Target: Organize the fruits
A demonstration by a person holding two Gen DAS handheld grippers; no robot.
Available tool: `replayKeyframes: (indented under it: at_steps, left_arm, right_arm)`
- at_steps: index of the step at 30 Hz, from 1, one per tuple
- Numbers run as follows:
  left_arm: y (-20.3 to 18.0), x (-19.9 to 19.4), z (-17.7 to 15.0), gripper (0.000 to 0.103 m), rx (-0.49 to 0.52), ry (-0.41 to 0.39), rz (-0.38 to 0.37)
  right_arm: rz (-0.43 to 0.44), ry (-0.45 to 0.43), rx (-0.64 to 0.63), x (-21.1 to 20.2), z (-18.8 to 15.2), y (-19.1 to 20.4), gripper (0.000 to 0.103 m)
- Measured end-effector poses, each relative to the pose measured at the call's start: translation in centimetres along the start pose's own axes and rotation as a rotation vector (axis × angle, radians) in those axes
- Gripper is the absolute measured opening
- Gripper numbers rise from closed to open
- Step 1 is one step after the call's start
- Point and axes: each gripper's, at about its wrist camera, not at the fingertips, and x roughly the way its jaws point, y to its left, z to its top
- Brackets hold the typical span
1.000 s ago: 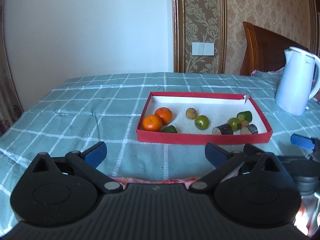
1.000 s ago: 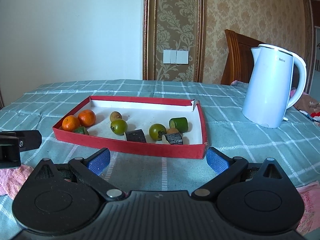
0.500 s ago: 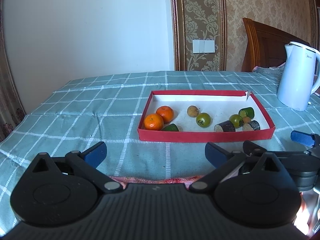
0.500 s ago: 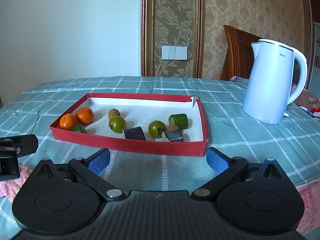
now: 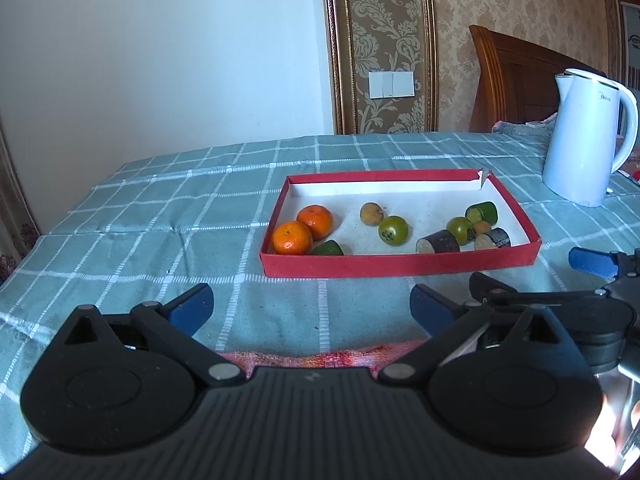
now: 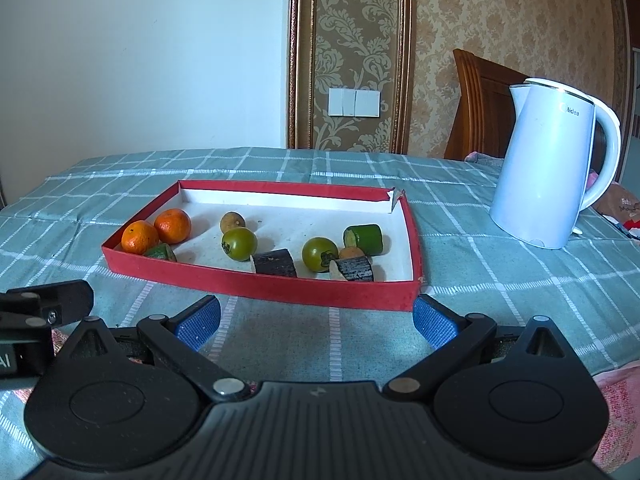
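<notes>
A shallow red tray (image 6: pixel 256 288) is seen in the middle of both views, set on a counter (image 5: pixel 160 216) covered with a checked cloth, and all the fruit is held inside it. Two oranges (image 6: pixel 156 232) are touching at its left end, with a green piece just beside them; two green round fruits (image 6: pixel 239 243), a small brown one and some dark cut pieces are scattered toward the lower right of the tray. Both claws are held short of the tray's near wall, empty, fingers spread wide apart — the left claw (image 5: pixel 310 306) low in its frame, the right claw (image 6: pixel 316 318) likewise. From the right claw the tray lies straight ahead and close, its long axis running across the view; the scattered pieces at the right end are judged nearer to it. The oranges are judged nearer to the left claw, up and slightly left of centre. A white kettle (image 6: pixel 548 164) stands apart at the right.
</notes>
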Motion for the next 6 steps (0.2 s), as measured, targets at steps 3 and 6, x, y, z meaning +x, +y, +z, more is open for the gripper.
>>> replayKeyframes:
  at_steps: [3, 6]
  left_arm:
    - [-0.15, 0.03, -0.07, 0.103, 0.009, -0.014, 0.023]
    - [-0.19, 0.41, -0.23, 0.103, 0.018, -0.011, 0.048]
  right_arm:
    - [0.000, -0.001, 0.003, 0.03, -0.05, -0.02, 0.103]
    - [-0.004, 0.005, 0.000, 0.16, -0.18, 0.09, 0.103]
